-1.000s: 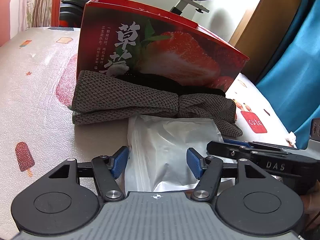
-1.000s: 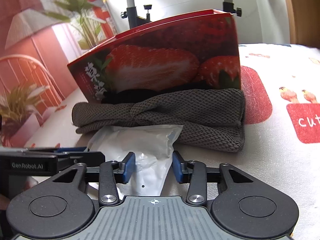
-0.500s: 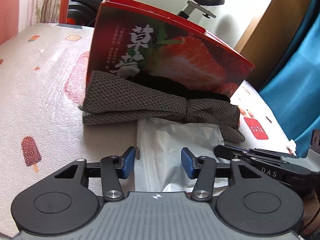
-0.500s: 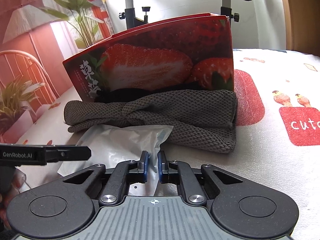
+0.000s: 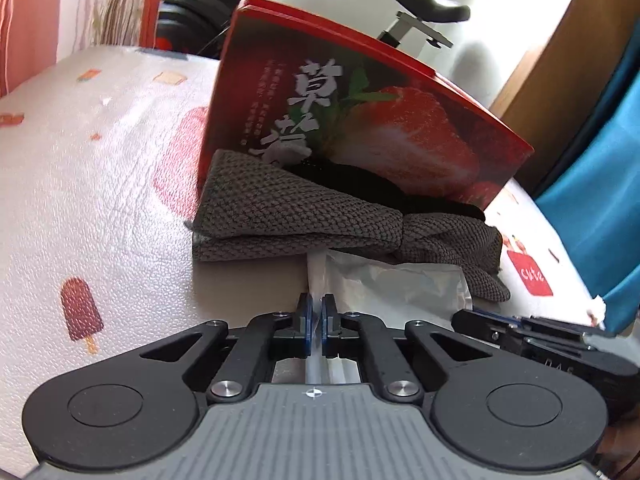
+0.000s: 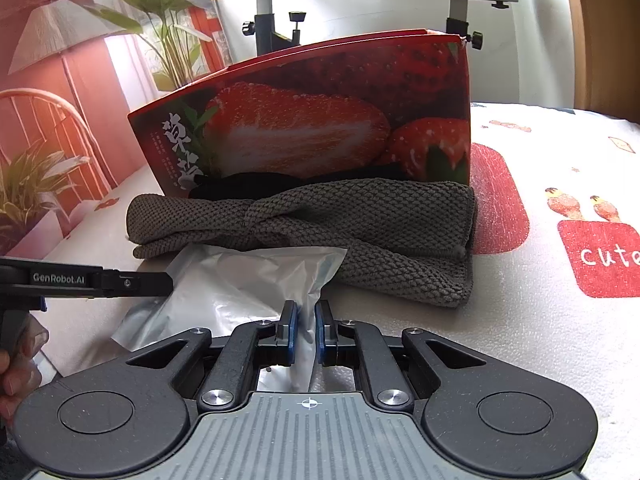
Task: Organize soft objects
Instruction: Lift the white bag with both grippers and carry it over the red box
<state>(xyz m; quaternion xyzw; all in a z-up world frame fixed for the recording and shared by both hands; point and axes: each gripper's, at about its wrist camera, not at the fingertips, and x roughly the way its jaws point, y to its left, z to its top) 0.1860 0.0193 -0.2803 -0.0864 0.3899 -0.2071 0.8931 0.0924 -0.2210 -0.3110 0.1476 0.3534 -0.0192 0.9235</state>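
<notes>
A clear plastic bag (image 5: 404, 282) lies on the patterned table in front of a folded grey knitted cloth (image 5: 300, 216). A black cloth (image 5: 380, 184) is wedged between the grey one and a red strawberry box (image 5: 360, 120). My left gripper (image 5: 315, 308) has its jaws closing, and its blue pads pinch the bag's left edge. My right gripper (image 6: 305, 316) is shut on the right edge of the bag (image 6: 240, 276), just before the grey cloth (image 6: 340, 216) and the box (image 6: 320, 128). Each gripper shows in the other's view: the right gripper (image 5: 520, 332) and the left gripper (image 6: 100, 280).
An exercise bike (image 6: 272, 20) stands behind the table. A blue curtain (image 5: 600, 140) hangs at the right, and a plant (image 6: 160, 20) and a chair (image 6: 40, 120) stand at the left. A hand (image 6: 16, 360) holds the left gripper.
Both grippers went from open around the bag to shut on it, the right one first. The left gripper shifted to the bag's left edge, which now stands pinched up.
</notes>
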